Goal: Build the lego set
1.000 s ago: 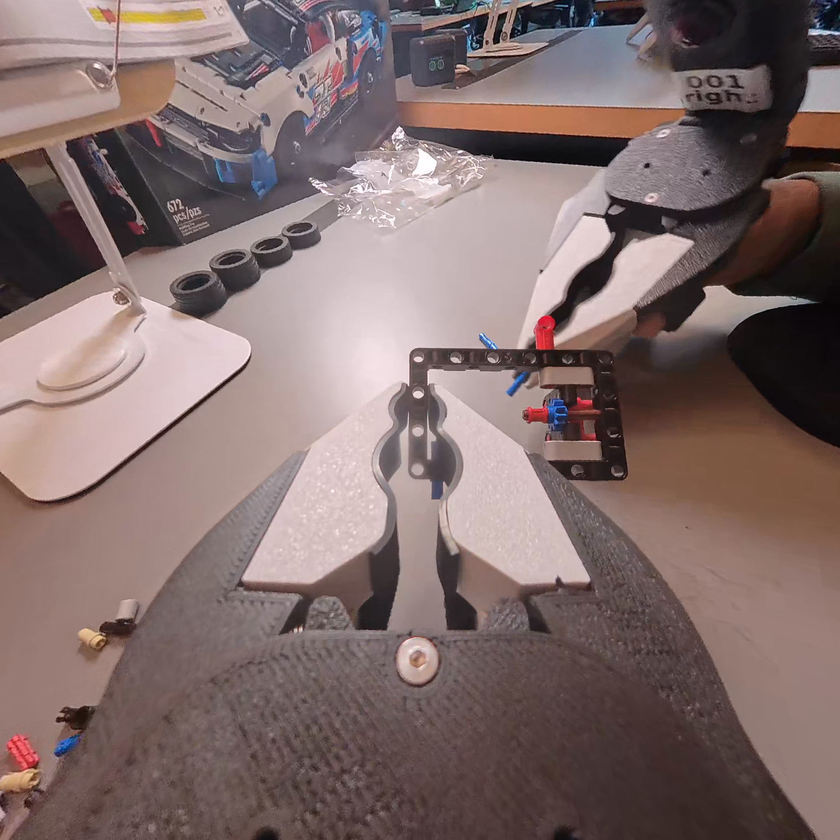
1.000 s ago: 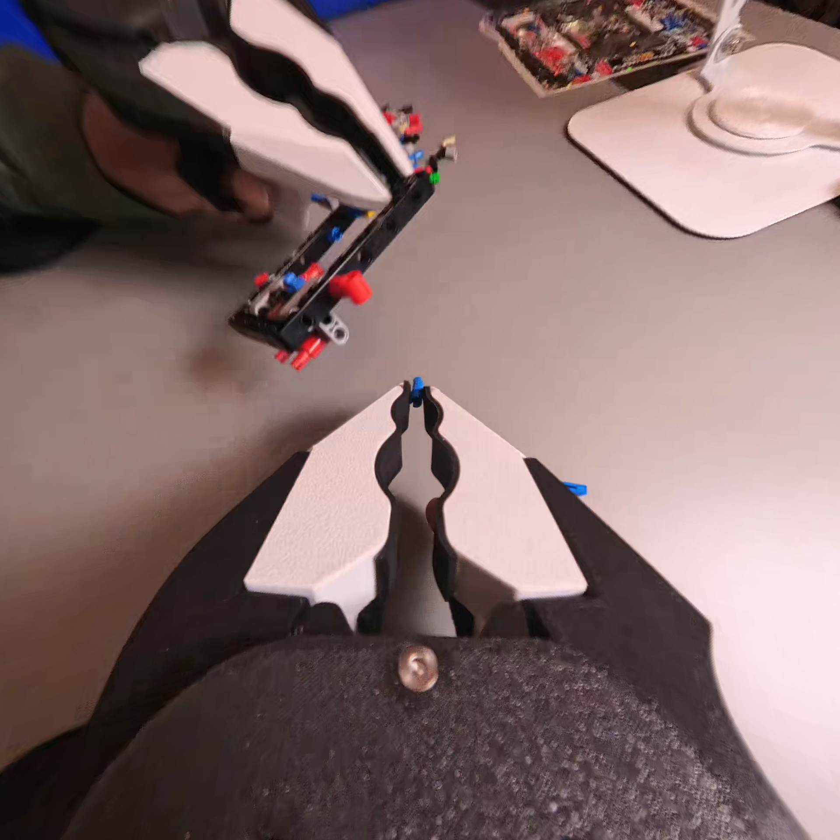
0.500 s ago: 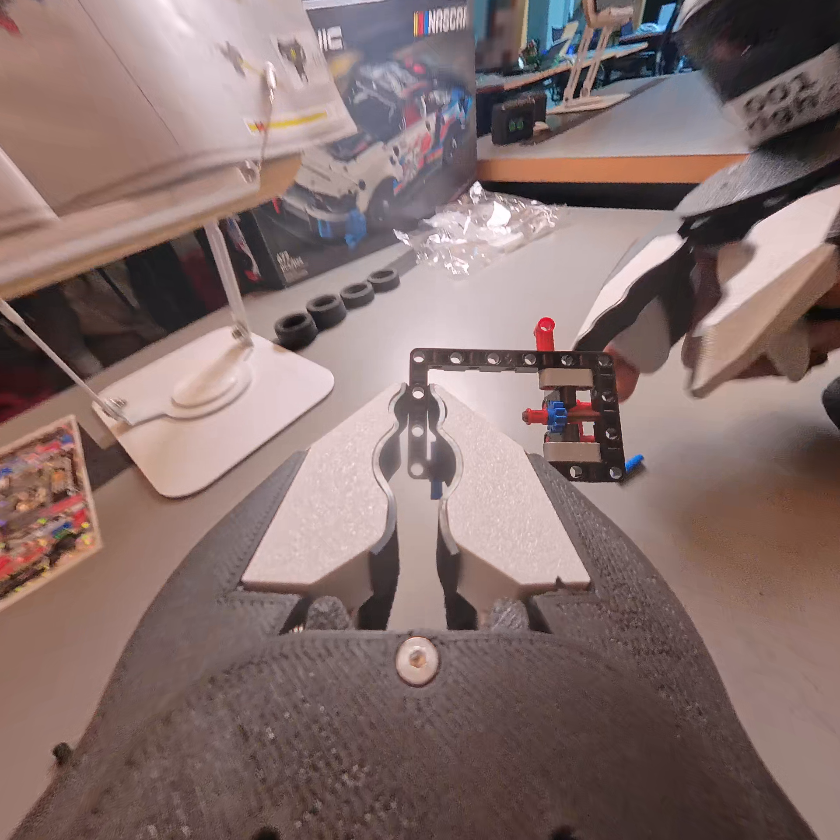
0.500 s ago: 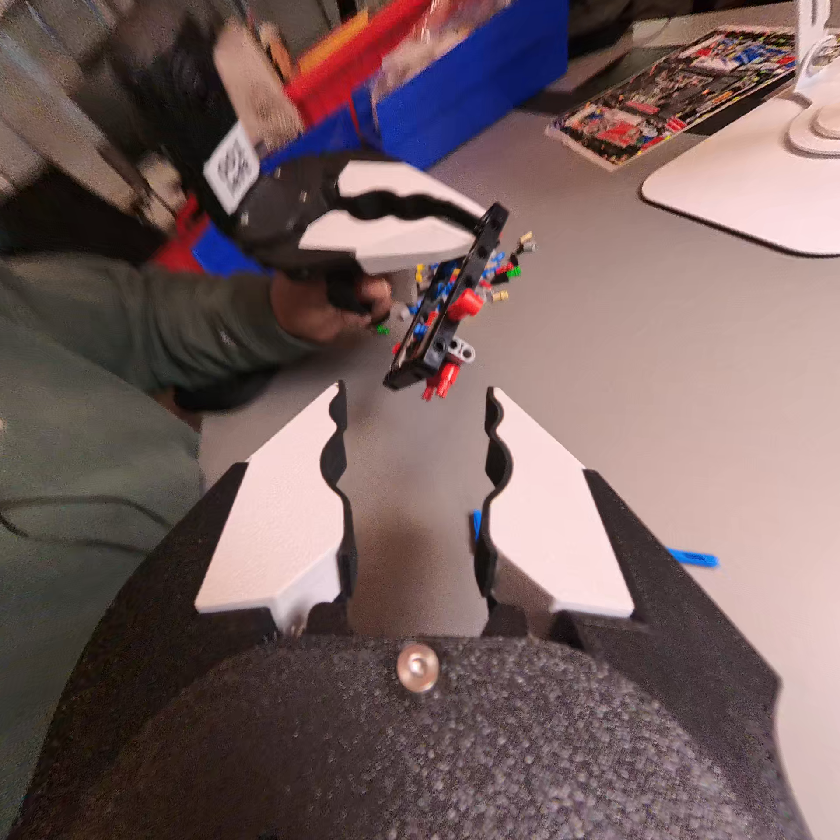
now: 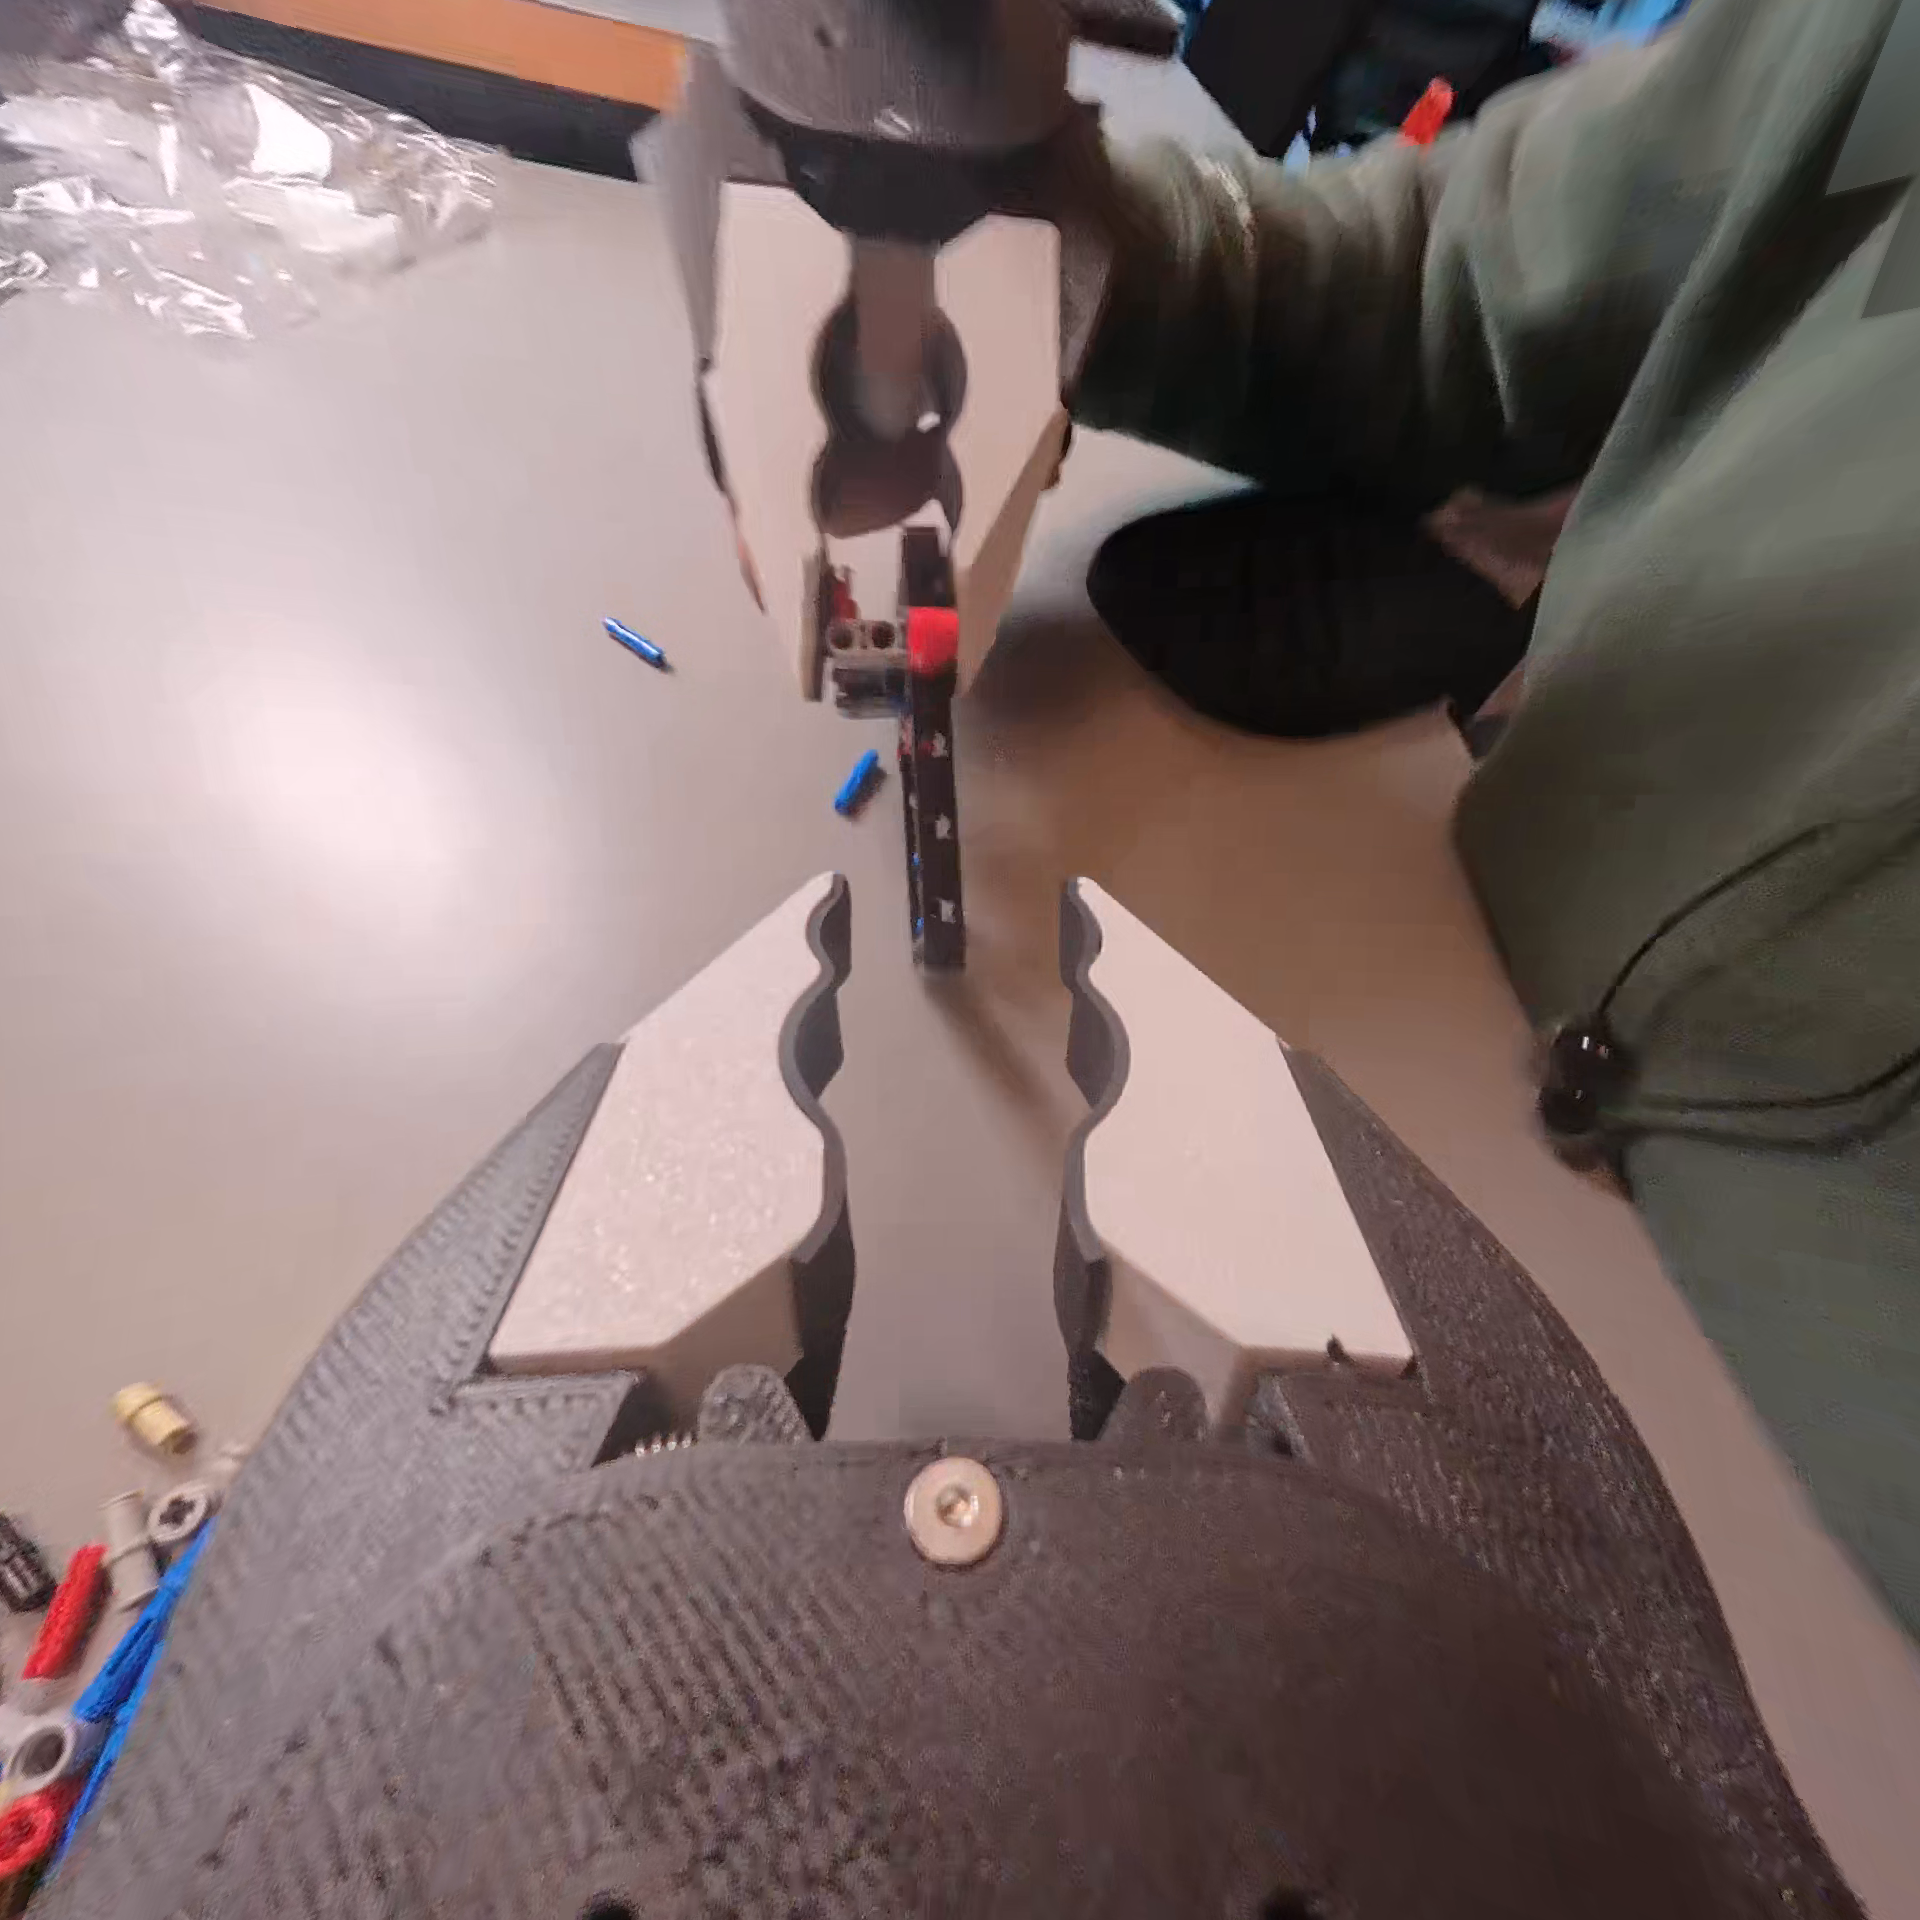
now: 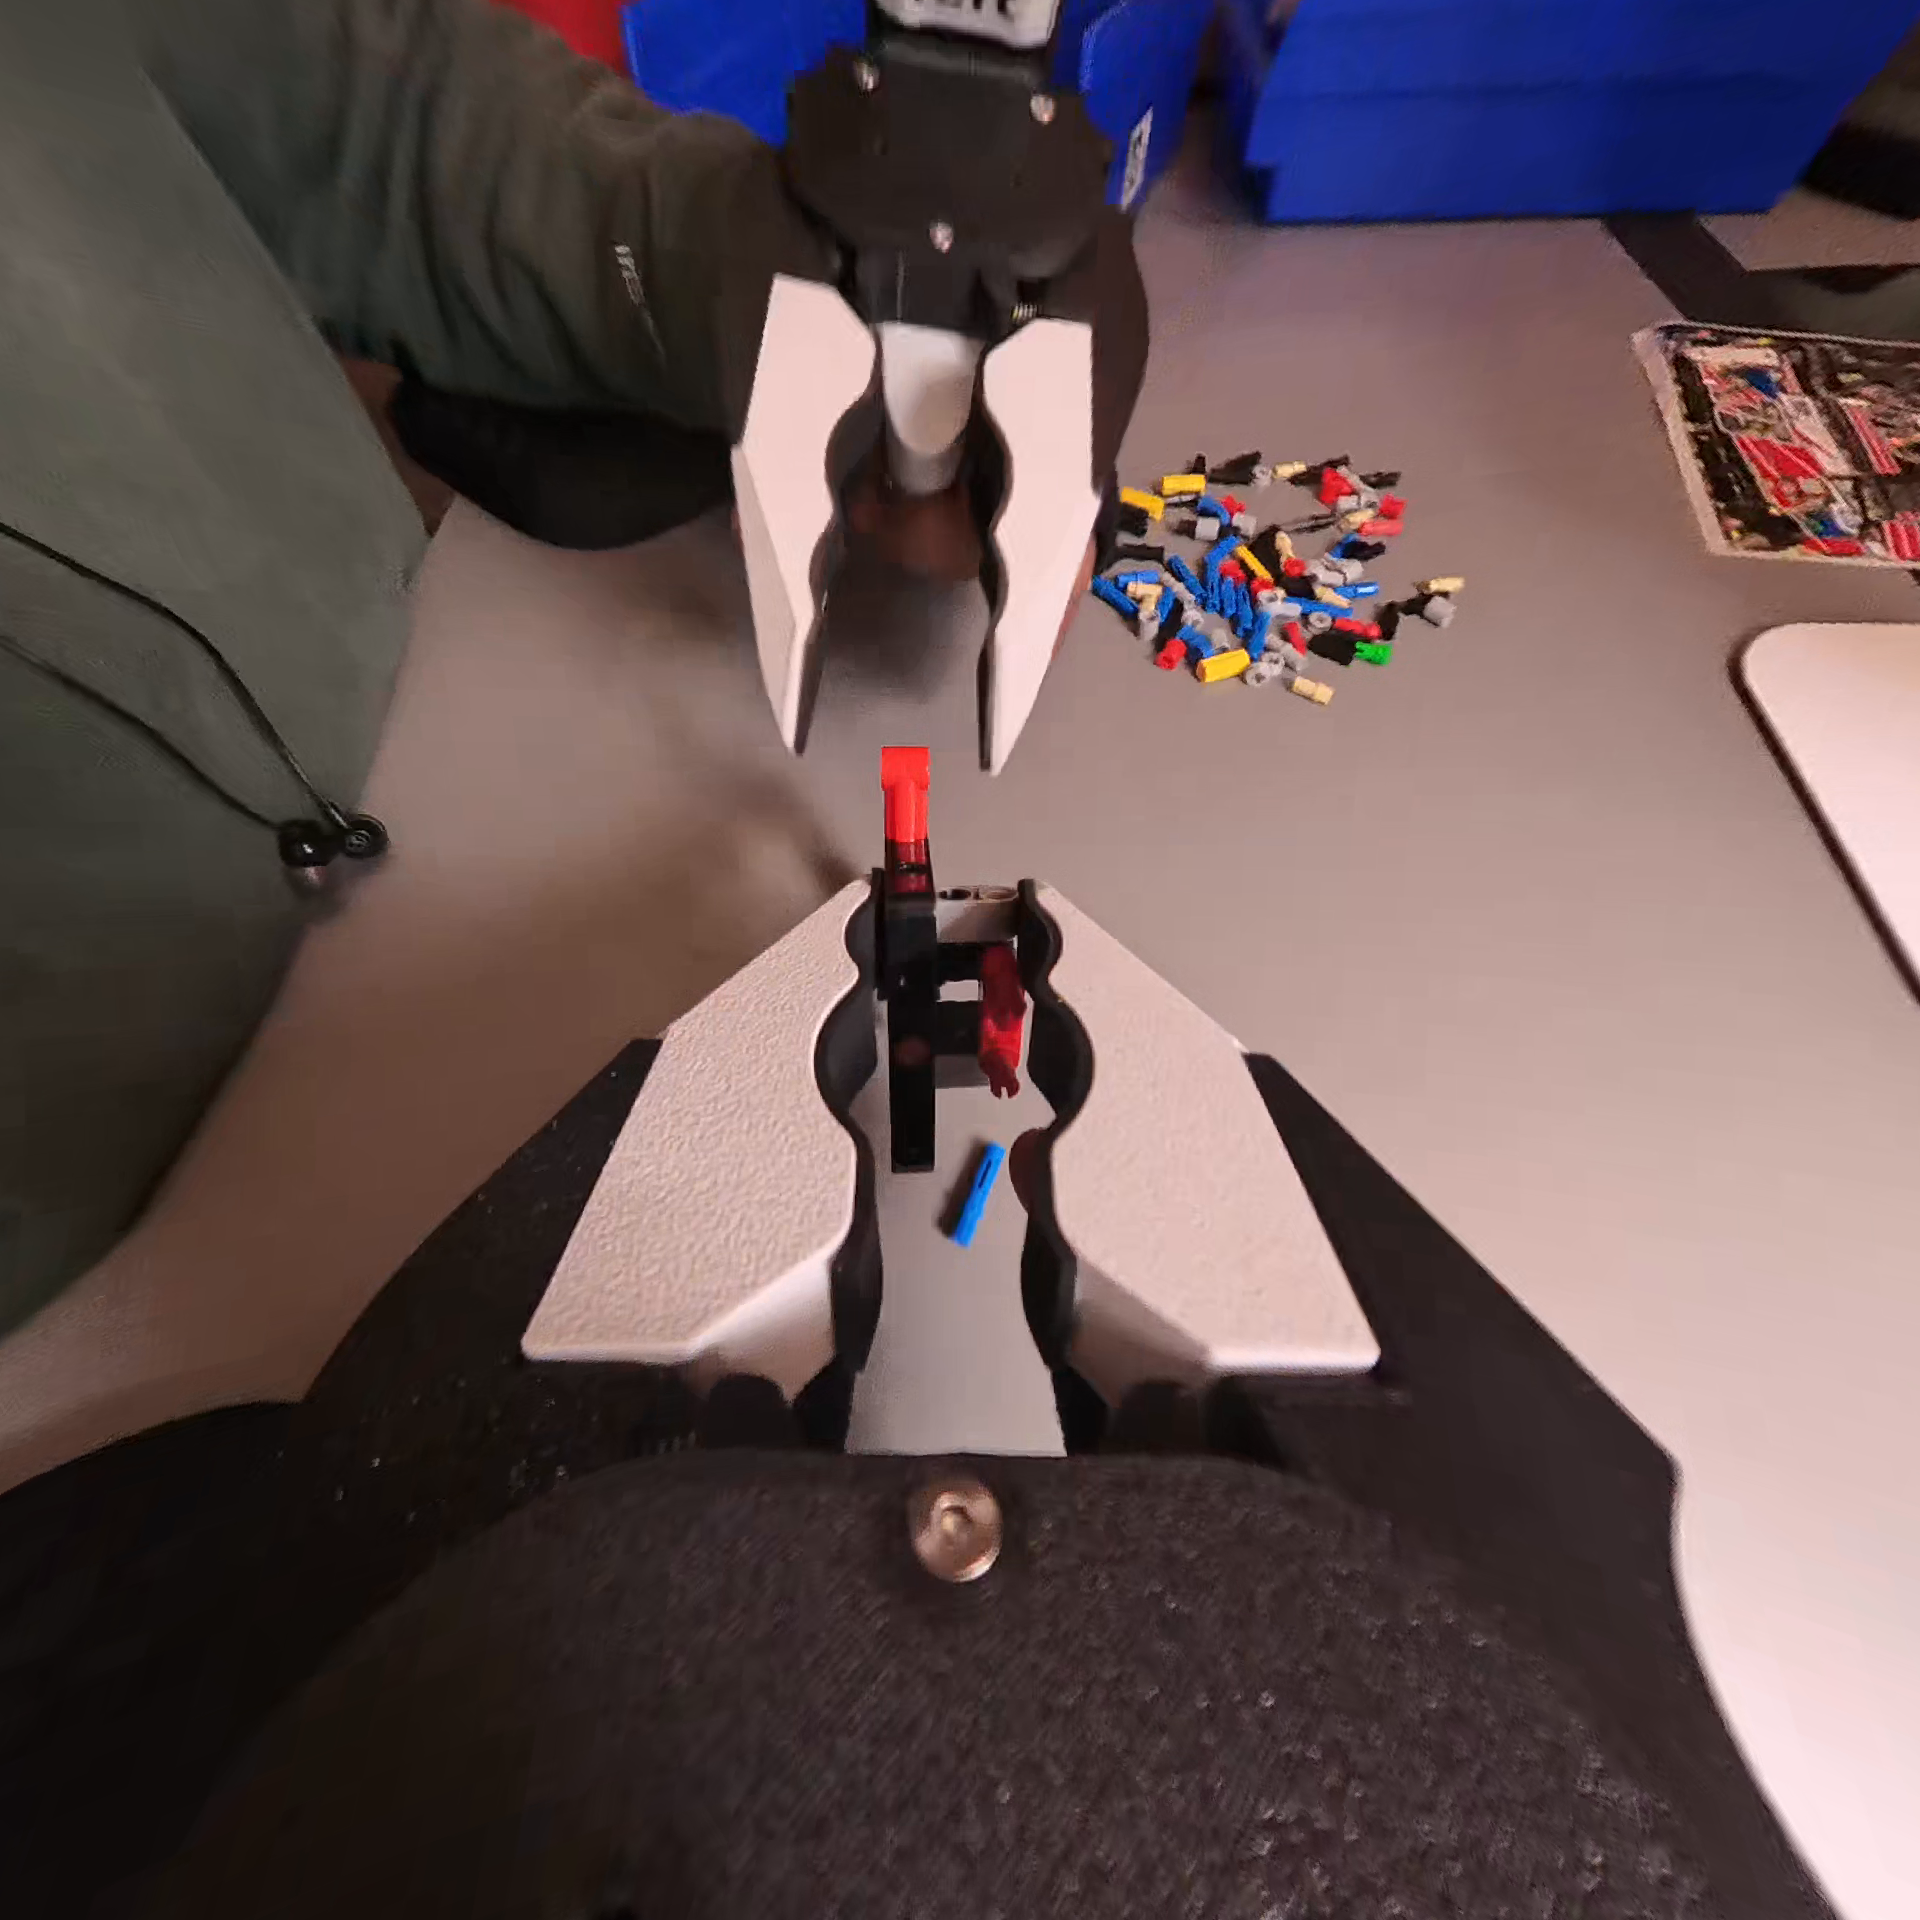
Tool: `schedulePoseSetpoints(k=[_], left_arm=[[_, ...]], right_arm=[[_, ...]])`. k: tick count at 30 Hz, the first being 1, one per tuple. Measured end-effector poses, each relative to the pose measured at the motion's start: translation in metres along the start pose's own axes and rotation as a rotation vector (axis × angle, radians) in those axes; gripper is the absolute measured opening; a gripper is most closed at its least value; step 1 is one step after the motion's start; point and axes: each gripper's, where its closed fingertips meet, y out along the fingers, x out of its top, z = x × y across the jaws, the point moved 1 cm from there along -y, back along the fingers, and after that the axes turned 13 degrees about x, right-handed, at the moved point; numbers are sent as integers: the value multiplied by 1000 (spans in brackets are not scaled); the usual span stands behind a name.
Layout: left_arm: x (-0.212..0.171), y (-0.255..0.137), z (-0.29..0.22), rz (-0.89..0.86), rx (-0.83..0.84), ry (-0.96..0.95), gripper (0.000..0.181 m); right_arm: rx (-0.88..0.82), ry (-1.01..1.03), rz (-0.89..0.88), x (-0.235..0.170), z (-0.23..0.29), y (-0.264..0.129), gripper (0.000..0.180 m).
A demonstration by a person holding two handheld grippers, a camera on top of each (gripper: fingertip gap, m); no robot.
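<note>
My right gripper (image 6: 951,894) is shut on the black lego frame (image 6: 909,1039). One pad presses on the black beam and the other on the grey block (image 6: 977,904) built into it. A red axle (image 6: 902,795) sticks out of the frame toward my left gripper (image 6: 894,764). In the left wrist view the frame (image 5: 933,831) stands edge-on, with its near end between my left gripper's (image 5: 953,885) open fingers, which do not touch it. The right gripper (image 5: 888,644) clamps the frame's far end. Two blue pins (image 5: 857,779) (image 5: 634,642) lie on the grey table (image 5: 312,831).
A pile of small loose pieces (image 6: 1268,571) lies to the right on the table, with more at the lower left (image 5: 83,1610). A sticker sheet (image 6: 1797,447), a white stand base (image 6: 1849,748), blue bins (image 6: 1507,104) and a clear plastic bag (image 5: 208,187) surround the area. A green sleeve (image 5: 1662,520) is close.
My left gripper held the frame and has let go and opened. My right gripper dropped its blue pin, opened wide, then shut on the frame's other end.
</note>
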Motion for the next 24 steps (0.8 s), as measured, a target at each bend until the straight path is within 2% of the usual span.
schedulePoseSetpoints(k=[3, 6, 8, 17, 24], left_arm=[[-10, 0, -9, 18, -15, 48, 39], [-14, 2, -3, -5, 39, 45, 16], [-18, 3, 0, 21, 45, 47, 7], [-25, 1, 10, 66, 163, 100, 7], [-26, -1, 11, 47, 220, 85, 6]], right_arm=[[31, -22, -97, 10, 0, 6, 22], [47, -32, -226, 21, -3, 8, 22], [45, -45, -207, 16, -5, 12, 22], [49, -74, 5, -8, -13, 12, 22], [38, -70, 38, -7, -13, 13, 22]])
